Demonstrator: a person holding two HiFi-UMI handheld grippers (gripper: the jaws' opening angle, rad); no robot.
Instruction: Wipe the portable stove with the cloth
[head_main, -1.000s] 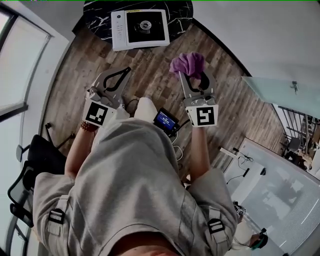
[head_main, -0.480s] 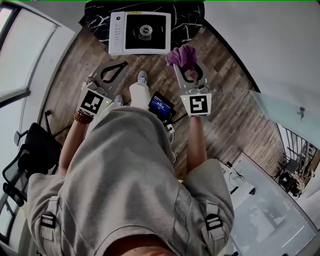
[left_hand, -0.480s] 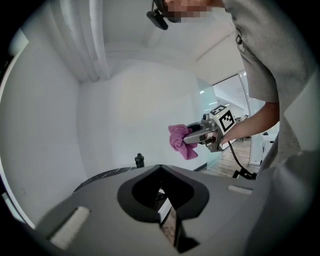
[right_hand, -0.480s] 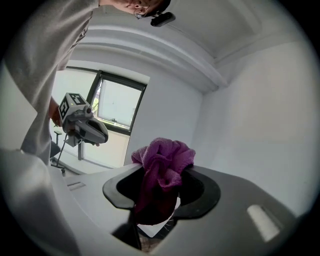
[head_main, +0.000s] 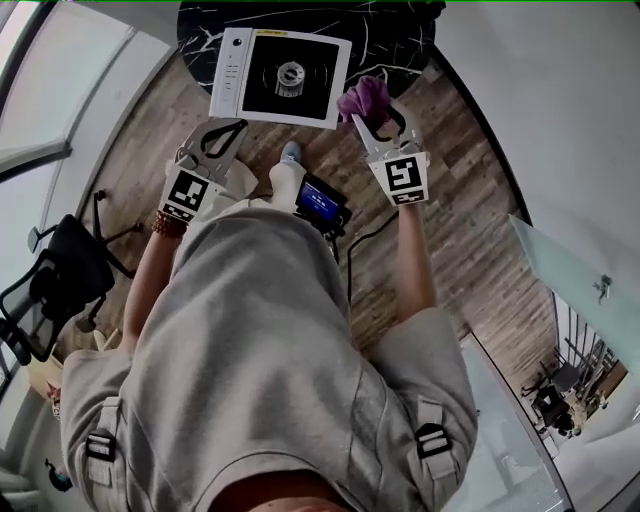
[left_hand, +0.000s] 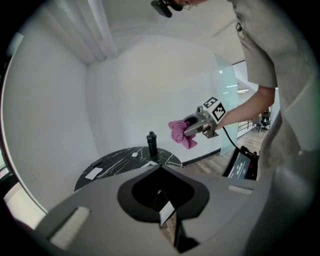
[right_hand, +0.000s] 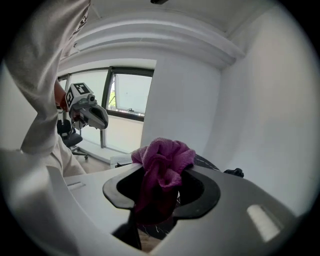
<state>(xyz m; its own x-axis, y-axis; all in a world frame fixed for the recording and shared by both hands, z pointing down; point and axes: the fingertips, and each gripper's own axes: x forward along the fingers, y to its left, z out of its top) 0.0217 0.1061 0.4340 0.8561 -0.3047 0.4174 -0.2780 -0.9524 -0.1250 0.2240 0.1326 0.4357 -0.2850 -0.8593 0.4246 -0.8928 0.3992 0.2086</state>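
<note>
Nearest, filling the lower half of the head view, is the person's grey shirt (head_main: 260, 350), with both bare forearms reaching up the frame. Just above it, at centre, a small lit screen (head_main: 320, 203) hangs in front of the person, and a shoe (head_main: 290, 152) shows on the wood floor (head_main: 470, 200). At centre left the left gripper (head_main: 236, 127) has its jaws drawn together with nothing between them, as its own view confirms. At centre right the right gripper (head_main: 372, 118) is clamped on the purple cloth (head_main: 365, 98), which bunches out past the jaw tips; in the right gripper view the cloth (right_hand: 162, 165) fills the gap between the jaws. Beyond both grippers, at upper centre, the white portable stove (head_main: 232, 65) with its black top and round burner (head_main: 290, 73) sits on a black marbled table (head_main: 400, 30). The cloth lies just beside the stove's right edge in the frame; contact cannot be told.
</note>
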